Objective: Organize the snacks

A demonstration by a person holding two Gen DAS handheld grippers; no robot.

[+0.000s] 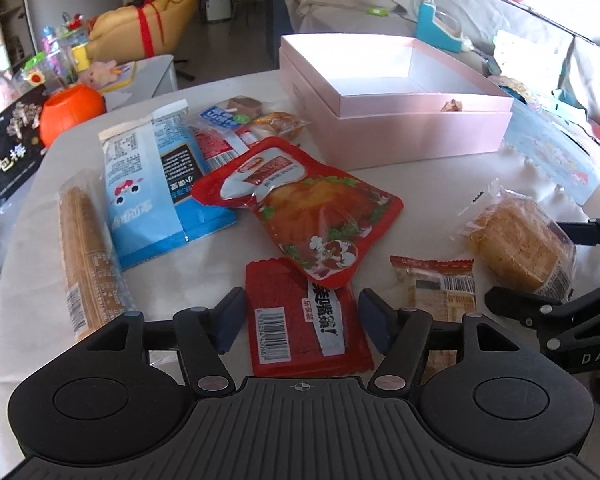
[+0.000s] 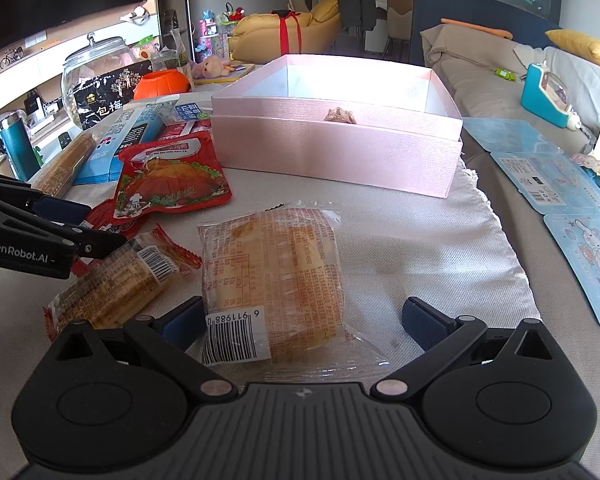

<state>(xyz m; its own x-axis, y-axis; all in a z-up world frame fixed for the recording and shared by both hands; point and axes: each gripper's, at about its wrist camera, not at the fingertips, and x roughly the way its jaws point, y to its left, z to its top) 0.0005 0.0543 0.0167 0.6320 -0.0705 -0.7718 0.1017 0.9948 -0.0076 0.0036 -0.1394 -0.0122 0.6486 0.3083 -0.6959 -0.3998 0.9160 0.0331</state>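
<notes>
My left gripper (image 1: 303, 320) is open, its fingers on either side of a flat red snack packet (image 1: 300, 332) that lies on the table. A red chicken pouch (image 1: 300, 208) overlaps the packet's far end. My right gripper (image 2: 304, 320) is open wide around a clear-wrapped bread (image 2: 272, 280), pads apart from it. The left wrist view shows that right gripper (image 1: 548, 264) at the bread (image 1: 520, 240). The open pink box (image 1: 380, 128) (image 2: 332, 152) stands behind, with one small snack (image 2: 340, 115) inside.
A small cake packet (image 1: 436, 284) lies between the two grippers. A blue bag (image 1: 152, 184), a biscuit tube (image 1: 84, 260) and small packets (image 1: 236, 120) lie to the left. An orange bucket (image 1: 70, 114) and a black bag (image 1: 8, 148) sit far left; blue cards (image 2: 560, 188) lie right.
</notes>
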